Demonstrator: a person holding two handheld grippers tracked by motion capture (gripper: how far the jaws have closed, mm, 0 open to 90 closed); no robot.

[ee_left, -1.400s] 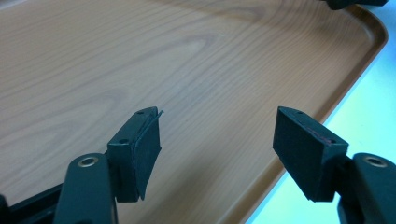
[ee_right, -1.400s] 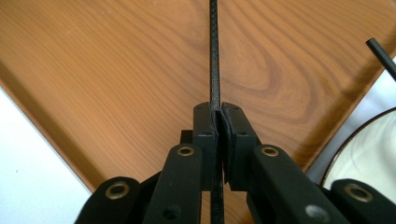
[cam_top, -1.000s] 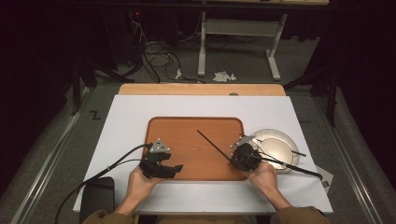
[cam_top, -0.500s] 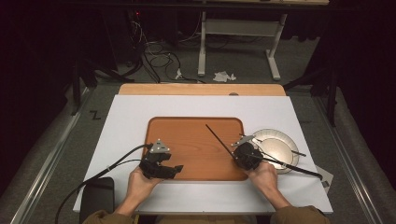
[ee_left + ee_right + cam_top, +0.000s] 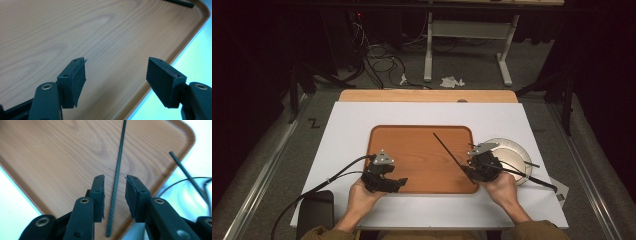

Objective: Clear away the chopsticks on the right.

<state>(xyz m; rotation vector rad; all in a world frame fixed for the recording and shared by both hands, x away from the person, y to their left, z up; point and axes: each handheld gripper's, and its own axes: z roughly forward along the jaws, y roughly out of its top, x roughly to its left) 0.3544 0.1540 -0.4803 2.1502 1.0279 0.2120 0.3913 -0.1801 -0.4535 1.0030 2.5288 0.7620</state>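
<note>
From above, my right gripper [image 5: 473, 169] hovers at the wooden tray's [image 5: 412, 150] right front corner, a black chopstick [image 5: 451, 153] lying slantwise on the tray; my left gripper [image 5: 388, 181] rests at the tray's front edge. A second chopstick [image 5: 532, 176] crosses the white plate [image 5: 518, 151]. Left gripper view: my jaws stand wide apart, nothing between them. Right gripper view: my jaws, just opened, flank the chopstick [image 5: 117, 173] without touching.
</note>
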